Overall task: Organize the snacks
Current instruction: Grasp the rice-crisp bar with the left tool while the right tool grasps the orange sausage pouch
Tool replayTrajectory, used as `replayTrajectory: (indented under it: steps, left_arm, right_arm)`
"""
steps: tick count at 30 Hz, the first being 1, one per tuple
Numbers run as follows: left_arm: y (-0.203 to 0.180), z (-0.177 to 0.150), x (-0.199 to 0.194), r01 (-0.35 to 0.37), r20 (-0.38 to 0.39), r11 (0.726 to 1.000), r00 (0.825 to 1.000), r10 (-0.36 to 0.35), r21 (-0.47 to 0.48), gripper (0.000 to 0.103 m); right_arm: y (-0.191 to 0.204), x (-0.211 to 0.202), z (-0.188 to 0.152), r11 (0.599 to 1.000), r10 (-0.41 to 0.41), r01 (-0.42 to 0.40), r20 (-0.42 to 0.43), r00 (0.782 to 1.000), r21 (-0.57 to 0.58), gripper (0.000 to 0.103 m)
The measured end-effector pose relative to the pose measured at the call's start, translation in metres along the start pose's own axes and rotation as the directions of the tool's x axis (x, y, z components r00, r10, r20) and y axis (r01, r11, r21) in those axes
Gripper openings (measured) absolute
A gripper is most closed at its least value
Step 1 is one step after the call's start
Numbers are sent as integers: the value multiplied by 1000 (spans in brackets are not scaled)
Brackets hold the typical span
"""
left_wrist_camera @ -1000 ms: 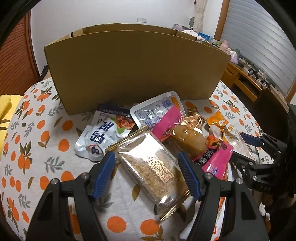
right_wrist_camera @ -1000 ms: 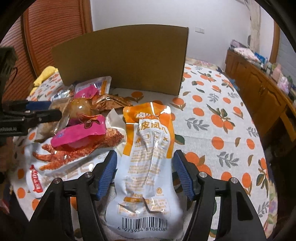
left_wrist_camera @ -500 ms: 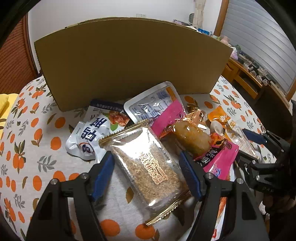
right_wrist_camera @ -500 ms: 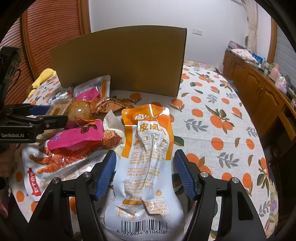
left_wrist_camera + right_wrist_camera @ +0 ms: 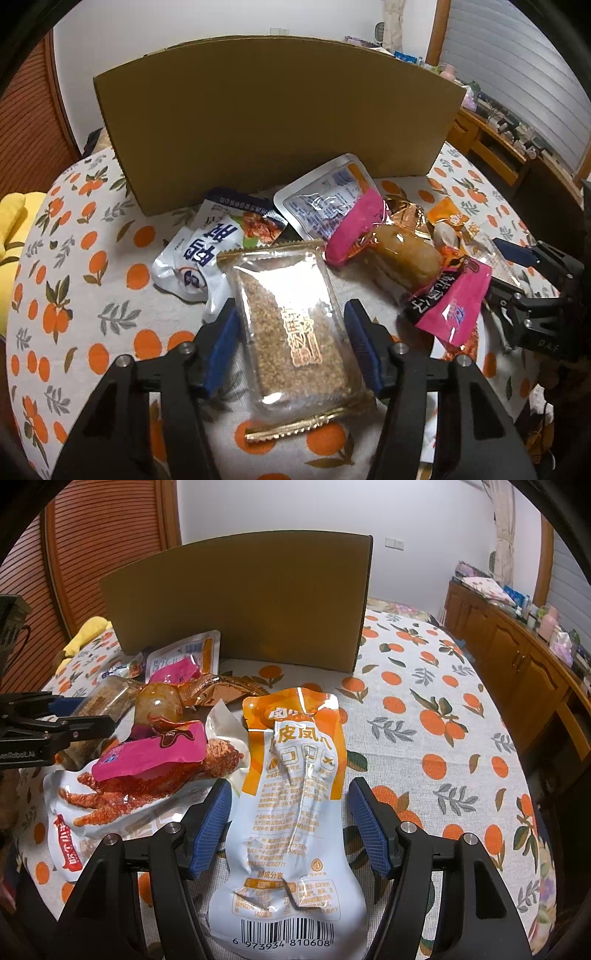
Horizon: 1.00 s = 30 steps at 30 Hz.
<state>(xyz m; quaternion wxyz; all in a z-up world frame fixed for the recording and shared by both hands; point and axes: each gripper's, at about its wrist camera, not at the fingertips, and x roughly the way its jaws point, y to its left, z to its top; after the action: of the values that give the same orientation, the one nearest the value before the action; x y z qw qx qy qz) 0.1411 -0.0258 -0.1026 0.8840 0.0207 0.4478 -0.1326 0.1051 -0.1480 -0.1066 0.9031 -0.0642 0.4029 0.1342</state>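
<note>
Closing my left gripper (image 5: 291, 347) around the clear crisp packet (image 5: 291, 328) between its jaws, I held my right gripper (image 5: 290, 827) spread astride the orange pouch (image 5: 295, 805); the cardboard box (image 5: 273, 122) beyond awaited everything.

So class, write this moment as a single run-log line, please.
left gripper: closing around clear sesame-bar packet | right gripper: open astride orange-white pouch | brown cardboard box: behind the snacks

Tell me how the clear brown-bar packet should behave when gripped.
The packet probably stays fairly stiff, given its flat block shape. The glossy film may slip. The left hand-held gripper is closing around it; a grainy bar might crumble if squeezed.
</note>
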Motion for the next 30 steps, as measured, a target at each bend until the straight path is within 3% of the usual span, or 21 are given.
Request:
replayTrajectory:
  steps: [6,19,21,27,30]
  left_arm:
    - [2,-2,-3,-9,13,1000,1000,9,8,42]
    - [7,-6,-44,12,113,1000,994,-14,12,41]
    - [6,-6,-47,14,120,1000,993,-15,15,42]
    - [5,-8,-47,22,125,1000,992,-23,10,42]
    - [4,-9,-48,23,128,1000,991,-24,11,42]
  right_arm:
    - [0,0,0,1000,0,0,1,1000,0,68]
    - [1,0,0,1000,3,-3,-5,1000,-7,67]
    - [0,-2,0,1000,19,-19,-17,1000,-14,56]
    - [-2,-8,-1,999,11,-12,-35,999,-48,42]
    - [-5,-10,-2,999,10,-12,-34,999,-46,40]
